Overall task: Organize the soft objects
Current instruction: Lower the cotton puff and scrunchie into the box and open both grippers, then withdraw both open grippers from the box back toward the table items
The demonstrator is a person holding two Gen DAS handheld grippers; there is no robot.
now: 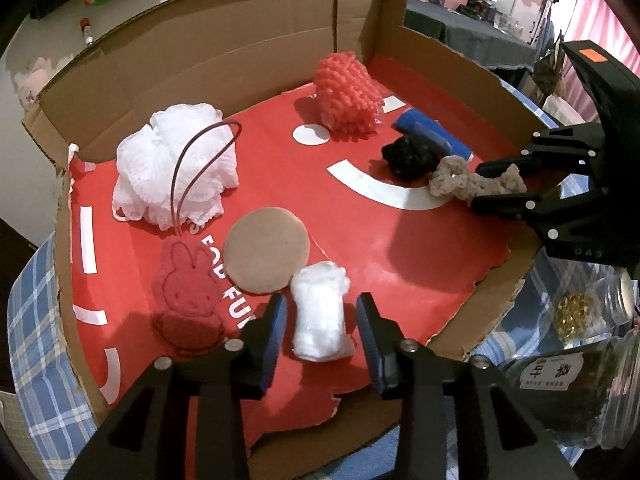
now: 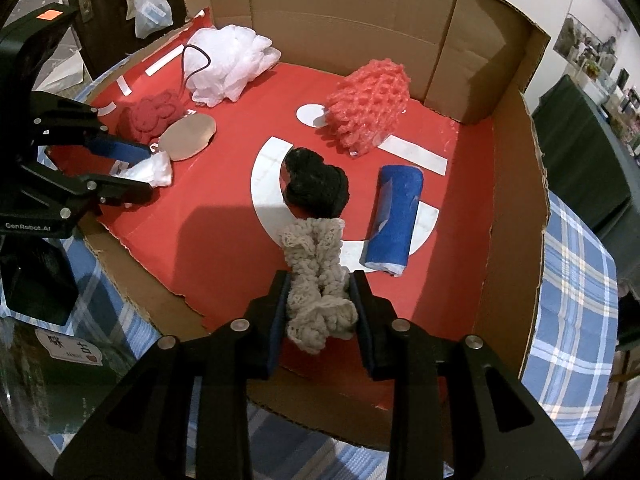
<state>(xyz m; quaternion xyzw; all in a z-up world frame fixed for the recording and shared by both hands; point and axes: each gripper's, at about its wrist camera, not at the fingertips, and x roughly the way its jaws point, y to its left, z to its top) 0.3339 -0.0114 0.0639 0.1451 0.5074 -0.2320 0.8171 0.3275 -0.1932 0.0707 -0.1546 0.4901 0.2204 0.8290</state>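
A cardboard box (image 1: 256,40) with a red floor holds soft things. My left gripper (image 1: 322,340) is open, its fingers either side of a white wrapped cotton roll (image 1: 320,316) without squeezing it. My right gripper (image 2: 320,308) is shut on a beige knitted scrunchie (image 2: 316,272), also seen in the left wrist view (image 1: 468,182). In the box lie a white mesh pouf (image 1: 176,168), a coral knit pouf (image 1: 348,92), a black scrunchie (image 2: 316,184), a blue cloth roll (image 2: 394,216), a red rabbit pad (image 1: 186,296) and a tan round pad (image 1: 266,256).
The box stands on a blue plaid cloth (image 2: 576,300). Glass jars (image 1: 576,384) stand right of the box front in the left wrist view. The box walls (image 2: 516,184) rise at the back and right; the front edge is torn and low.
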